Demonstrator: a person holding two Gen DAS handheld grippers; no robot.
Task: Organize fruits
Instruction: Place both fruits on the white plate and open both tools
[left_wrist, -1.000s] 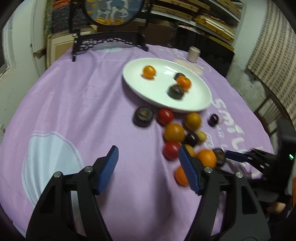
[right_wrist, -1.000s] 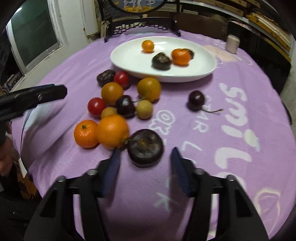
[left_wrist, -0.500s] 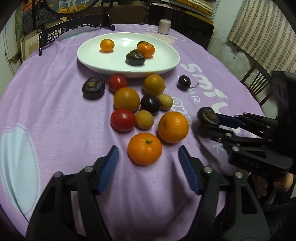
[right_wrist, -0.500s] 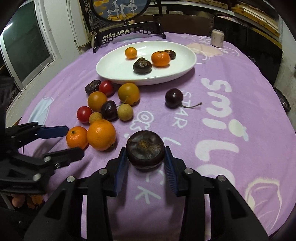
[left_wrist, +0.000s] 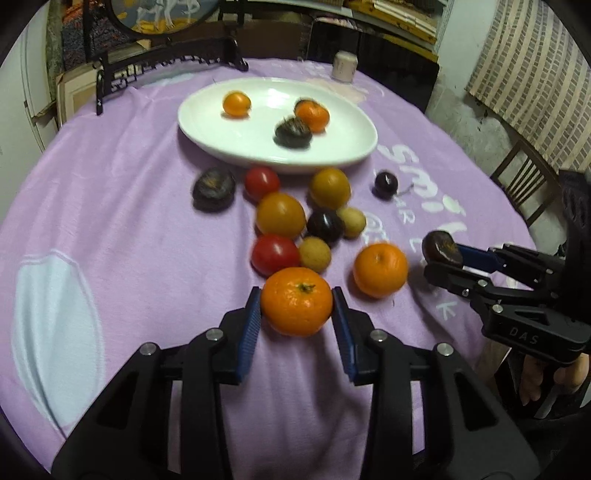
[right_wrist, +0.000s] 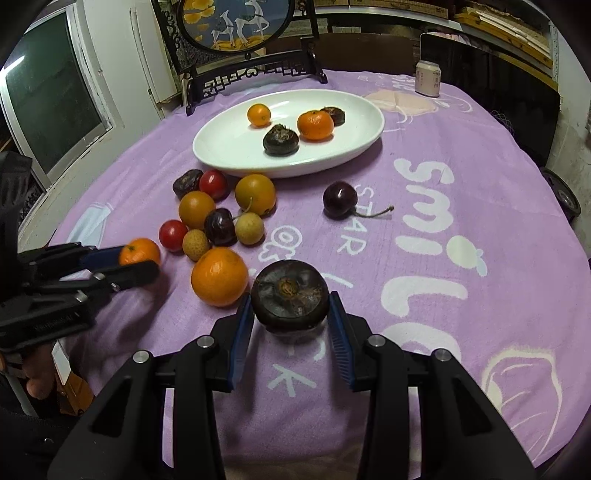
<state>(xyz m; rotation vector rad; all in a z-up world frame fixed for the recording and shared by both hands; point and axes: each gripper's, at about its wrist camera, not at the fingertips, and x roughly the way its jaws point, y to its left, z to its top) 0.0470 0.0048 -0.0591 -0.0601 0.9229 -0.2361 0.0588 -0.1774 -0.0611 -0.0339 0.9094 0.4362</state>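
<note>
While left gripper (left_wrist: 296, 317) apparently pinches tangerine (left_wrist: 296, 301), right gripper (right_wrist: 290, 323) clamps dark fruit (right_wrist: 290, 293).

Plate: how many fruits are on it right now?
4 on the plate: small orange fruit back left, mandarin mid-right, dark fruit just behind it, second dark fruit in front. None appears hidden.
</note>
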